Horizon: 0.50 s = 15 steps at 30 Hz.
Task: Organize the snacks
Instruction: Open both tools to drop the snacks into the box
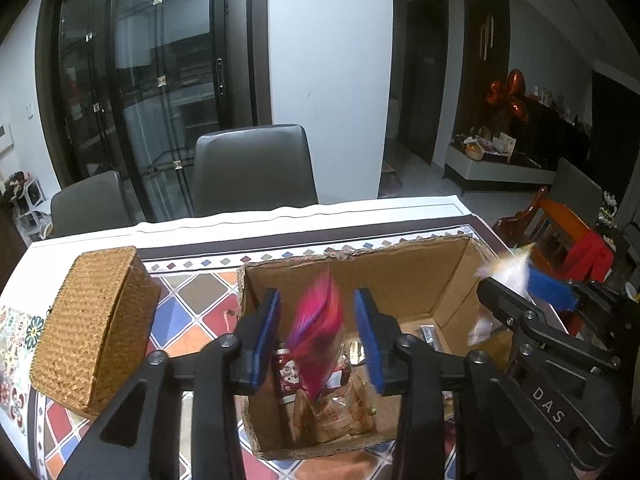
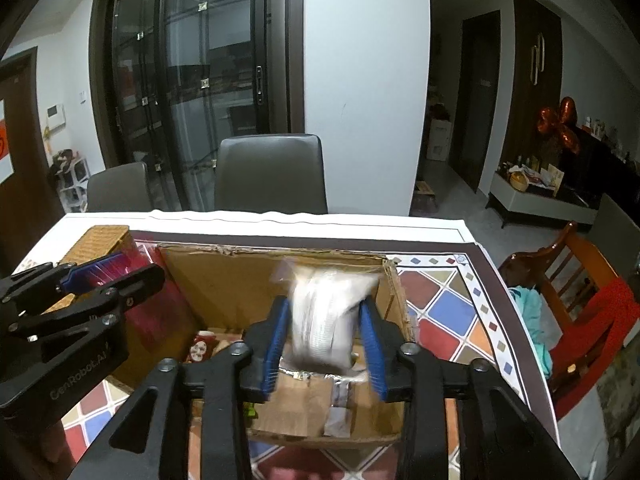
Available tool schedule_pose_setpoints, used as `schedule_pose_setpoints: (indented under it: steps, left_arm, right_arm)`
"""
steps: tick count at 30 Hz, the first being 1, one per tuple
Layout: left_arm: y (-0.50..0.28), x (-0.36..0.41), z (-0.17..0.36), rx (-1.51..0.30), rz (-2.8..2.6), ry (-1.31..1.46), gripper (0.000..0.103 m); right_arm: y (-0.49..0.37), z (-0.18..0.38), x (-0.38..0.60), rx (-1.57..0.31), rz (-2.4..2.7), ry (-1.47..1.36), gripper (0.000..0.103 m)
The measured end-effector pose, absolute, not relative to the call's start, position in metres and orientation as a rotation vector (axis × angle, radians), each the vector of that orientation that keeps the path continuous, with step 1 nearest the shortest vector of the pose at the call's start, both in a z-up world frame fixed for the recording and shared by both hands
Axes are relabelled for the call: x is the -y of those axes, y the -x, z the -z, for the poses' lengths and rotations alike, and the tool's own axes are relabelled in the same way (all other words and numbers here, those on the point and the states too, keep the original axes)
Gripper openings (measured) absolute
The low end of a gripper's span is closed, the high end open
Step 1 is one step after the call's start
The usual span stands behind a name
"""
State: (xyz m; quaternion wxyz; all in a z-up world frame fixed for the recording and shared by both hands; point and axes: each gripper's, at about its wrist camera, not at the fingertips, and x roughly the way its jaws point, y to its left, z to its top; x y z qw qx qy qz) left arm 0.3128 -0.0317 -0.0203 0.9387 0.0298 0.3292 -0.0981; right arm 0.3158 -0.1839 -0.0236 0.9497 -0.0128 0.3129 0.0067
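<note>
An open cardboard box [image 1: 404, 276] stands on the patterned tablecloth and holds several snack packets [image 1: 340, 412]. My left gripper [image 1: 320, 336] is over the box, its jaws apart, with a blurred pink packet [image 1: 316, 332] between them, touching neither pad. My right gripper [image 2: 324, 340] is over the same box [image 2: 224, 280], its jaws apart, with a blurred white packet [image 2: 324, 320] between them; contact with the pads is unclear. The right gripper also shows at the right of the left wrist view [image 1: 508, 300]. The left gripper shows at the left of the right wrist view [image 2: 104, 276].
A woven basket [image 1: 92, 328] lies on the table left of the box. Two grey chairs [image 1: 252, 168] stand at the table's far side. A wooden chair with red cloth [image 2: 592, 300] is to the right. Glass doors stand behind.
</note>
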Motion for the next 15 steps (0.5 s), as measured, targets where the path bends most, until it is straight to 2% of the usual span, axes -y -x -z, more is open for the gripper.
schedule_pose_setpoints:
  steps: [2, 4, 15]
  left_arm:
    - [-0.312, 0.031, 0.02, -0.668, 0.192, -0.061, 0.056]
    - [-0.308, 0.03, 0.017, -0.659, 0.18, -0.062, 0.06]
    - [-0.295, 0.024, 0.005, -0.644, 0.152, -0.06, 0.072]
  right_arm:
    - [-0.315, 0.024, 0.186, -0.631, -0.003, 0.024, 0.057]
    - [-0.312, 0.022, 0.187, -0.622, 0.009, 0.025, 0.063]
    - [-0.297, 0.01, 0.19, -0.605, 0.035, 0.024, 0.065]
